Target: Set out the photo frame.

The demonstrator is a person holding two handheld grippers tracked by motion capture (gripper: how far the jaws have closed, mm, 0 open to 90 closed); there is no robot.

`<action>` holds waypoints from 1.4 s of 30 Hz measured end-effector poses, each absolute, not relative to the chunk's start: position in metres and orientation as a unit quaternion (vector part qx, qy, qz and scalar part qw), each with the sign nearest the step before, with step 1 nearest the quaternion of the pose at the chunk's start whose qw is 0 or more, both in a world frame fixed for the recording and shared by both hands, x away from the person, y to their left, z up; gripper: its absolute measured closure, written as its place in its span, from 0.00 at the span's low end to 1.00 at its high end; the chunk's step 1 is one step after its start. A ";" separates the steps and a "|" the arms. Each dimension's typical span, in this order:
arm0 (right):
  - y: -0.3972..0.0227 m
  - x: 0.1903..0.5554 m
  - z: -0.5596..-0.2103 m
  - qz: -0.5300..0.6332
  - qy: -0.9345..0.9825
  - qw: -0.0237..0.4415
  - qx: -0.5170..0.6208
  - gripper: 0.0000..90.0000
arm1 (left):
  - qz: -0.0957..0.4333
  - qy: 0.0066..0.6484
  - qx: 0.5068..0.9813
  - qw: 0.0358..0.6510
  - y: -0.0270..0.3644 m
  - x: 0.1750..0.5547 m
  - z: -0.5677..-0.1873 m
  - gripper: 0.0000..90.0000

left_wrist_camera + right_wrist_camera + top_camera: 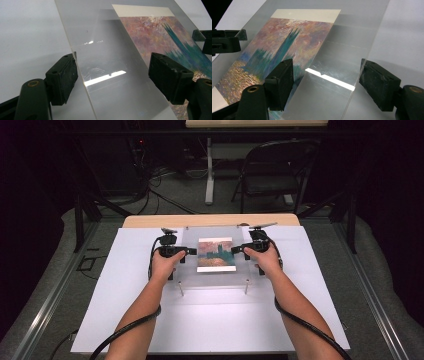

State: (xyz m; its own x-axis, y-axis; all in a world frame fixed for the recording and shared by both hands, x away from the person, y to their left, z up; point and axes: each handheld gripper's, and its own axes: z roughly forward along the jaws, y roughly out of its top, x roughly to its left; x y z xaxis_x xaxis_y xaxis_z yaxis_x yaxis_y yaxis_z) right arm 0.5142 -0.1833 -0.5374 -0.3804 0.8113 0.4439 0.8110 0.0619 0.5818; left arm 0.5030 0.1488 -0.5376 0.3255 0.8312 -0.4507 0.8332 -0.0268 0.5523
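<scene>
1. On the white tabletop [125,320], at its far middle, lies a clear acrylic sheet [212,280], raised on short metal posts [181,289]; its glossy face carries bright streaks of reflected light.
2. Beneath the sheet's centre sits a painted print [215,254]: a pale blank margin at one end, then pink and mauve sky, a dark teal spire, and golden dappled water.
3. Left of the print, the left gripper [189,251] straddles the sheet's left edge. In the left gripper view its jaws stand apart, one pad [62,78] just outside the edge and one over the print side, so it is released with the sheet [110,82] between the jaws and nothing pinched.
4. Right of the print, the right gripper [237,249] straddles the opposite edge in the same way, released, pads clear of the sheet [329,82].
5. From the high view come the posts, the forearms and the trailing cables [125,330], plus a folding chair [272,170] beyond the tabletop.
6. Each gripper view adds the print's brushwork [287,42], fine scuffs on the acrylic, and the other gripper's jaw tips [202,40] across the print.
</scene>
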 end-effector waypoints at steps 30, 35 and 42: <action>-0.178 0.499 -0.517 0.401 0.734 0.048 0.546 0.31 | 0.030 0.590 0.706 0.389 0.147 0.490 -0.514 0.36; -0.178 0.489 -0.509 0.408 0.734 0.067 0.538 0.32 | 0.039 0.584 0.708 0.396 0.148 0.483 -0.506 0.39; -0.179 0.481 -0.499 0.410 0.734 0.077 0.537 0.37 | 0.048 0.576 0.712 0.399 0.148 0.477 -0.498 0.41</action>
State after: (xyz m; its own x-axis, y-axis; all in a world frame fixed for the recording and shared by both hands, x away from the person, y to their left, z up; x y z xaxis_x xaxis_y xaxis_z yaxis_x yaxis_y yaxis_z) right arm 0.4812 -0.1794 -0.4990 -0.4124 0.8505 0.3265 0.7241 0.0886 0.6839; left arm 0.4773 0.1484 -0.4977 0.3317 0.8582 -0.3917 0.7819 -0.0177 0.6232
